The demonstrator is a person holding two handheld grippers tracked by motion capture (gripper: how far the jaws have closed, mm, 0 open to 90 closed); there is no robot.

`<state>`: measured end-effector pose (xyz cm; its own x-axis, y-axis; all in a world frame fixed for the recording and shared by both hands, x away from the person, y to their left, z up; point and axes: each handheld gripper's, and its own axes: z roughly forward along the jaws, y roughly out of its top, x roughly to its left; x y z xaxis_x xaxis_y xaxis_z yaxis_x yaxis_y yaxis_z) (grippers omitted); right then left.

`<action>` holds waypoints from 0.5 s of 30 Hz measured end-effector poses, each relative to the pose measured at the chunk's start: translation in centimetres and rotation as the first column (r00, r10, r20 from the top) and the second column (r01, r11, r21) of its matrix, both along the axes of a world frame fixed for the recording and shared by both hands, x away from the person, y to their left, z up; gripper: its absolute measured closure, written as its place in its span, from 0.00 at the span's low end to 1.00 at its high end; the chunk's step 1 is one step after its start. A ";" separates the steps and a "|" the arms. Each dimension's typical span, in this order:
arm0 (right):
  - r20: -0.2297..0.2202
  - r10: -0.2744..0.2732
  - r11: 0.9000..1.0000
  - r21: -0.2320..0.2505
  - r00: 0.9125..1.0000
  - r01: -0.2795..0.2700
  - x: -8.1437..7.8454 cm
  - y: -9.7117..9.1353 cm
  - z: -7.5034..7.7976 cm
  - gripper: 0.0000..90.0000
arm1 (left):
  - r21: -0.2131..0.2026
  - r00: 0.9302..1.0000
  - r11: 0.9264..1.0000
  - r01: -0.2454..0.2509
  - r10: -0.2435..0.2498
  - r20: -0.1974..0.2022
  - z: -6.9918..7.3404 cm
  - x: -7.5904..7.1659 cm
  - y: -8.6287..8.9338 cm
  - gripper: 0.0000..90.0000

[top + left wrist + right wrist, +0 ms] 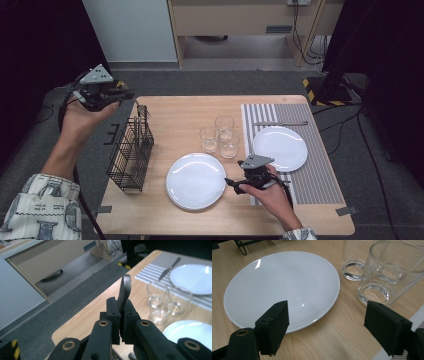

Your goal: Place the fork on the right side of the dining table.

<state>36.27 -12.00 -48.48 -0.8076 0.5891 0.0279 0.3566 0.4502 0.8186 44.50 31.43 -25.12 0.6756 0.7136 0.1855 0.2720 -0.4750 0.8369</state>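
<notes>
My left gripper [129, 94] is raised over the table's far left corner, just above a black wire cutlery basket [131, 150]. It is shut on the flat dark handle of a metal utensil [125, 288], whose tip sticks out past the jaws; the rest of it is hidden. My right gripper [228, 181] is low at the right edge of the near white plate [194, 181]. In the right gripper view that gripper [337, 315] is open, with bare wood and the plate's rim [322, 312] between the jaws.
Three empty glasses [220, 136] stand together mid-table, close to the right gripper. A second white plate [280, 147] and a knife [280, 123] lie on a striped mat [320, 165] at the right. Dark carpet surrounds the table.
</notes>
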 end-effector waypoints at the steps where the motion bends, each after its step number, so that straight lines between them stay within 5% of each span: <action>1: -0.002 0.002 1.000 0.000 1.000 -0.002 -0.1 0.1 -0.1 0.22 | -0.008 1.000 1.000 0.004 -0.004 0.003 0.1 0.0 -0.2 0.96; 15: -0.014 0.011 1.000 0.002 1.000 -0.011 -0.1 0.4 -0.1 0.27 | 0.004 0.999 0.999 0.036 -0.036 0.006 -0.2 0.0 -4.0 0.96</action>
